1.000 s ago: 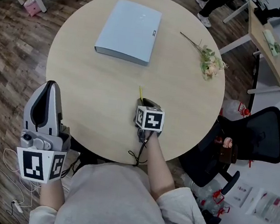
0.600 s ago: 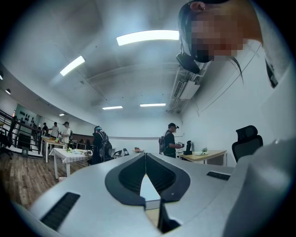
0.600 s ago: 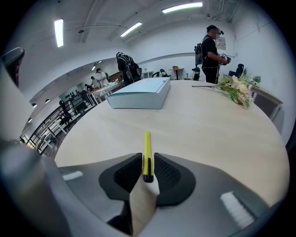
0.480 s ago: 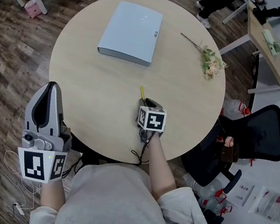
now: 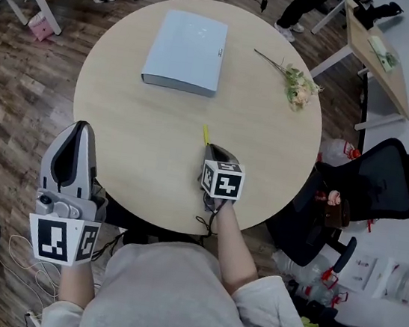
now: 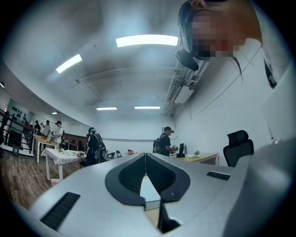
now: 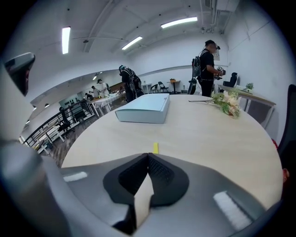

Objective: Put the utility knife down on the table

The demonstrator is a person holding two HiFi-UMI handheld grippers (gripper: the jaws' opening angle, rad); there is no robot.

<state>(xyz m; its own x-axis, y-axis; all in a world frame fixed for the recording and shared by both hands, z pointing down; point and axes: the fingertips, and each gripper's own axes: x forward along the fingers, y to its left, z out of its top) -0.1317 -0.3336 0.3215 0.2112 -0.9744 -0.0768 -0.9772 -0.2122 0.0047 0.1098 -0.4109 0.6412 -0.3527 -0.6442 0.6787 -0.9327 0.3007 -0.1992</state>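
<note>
A slim yellow utility knife (image 5: 205, 134) pokes out forward from the tips of my right gripper (image 5: 210, 147), low over the near part of the round wooden table (image 5: 141, 127). In the right gripper view its yellow end (image 7: 156, 147) shows just past the right gripper (image 7: 148, 155), whose jaws are shut on it; the rest of the knife is hidden. My left gripper (image 5: 81, 125) hangs off the table's left edge, shut with nothing in it. Seen from the left gripper view, the left gripper (image 6: 145, 153) points up at the room.
A light blue flat box (image 5: 188, 41) lies at the far side of the table, and a flower stem (image 5: 295, 85) lies at the far right. A black office chair (image 5: 383, 184) stands right of the table. People stand near desks beyond.
The head camera has shifted a little. Both grippers and the knife stay in nearly the same places.
</note>
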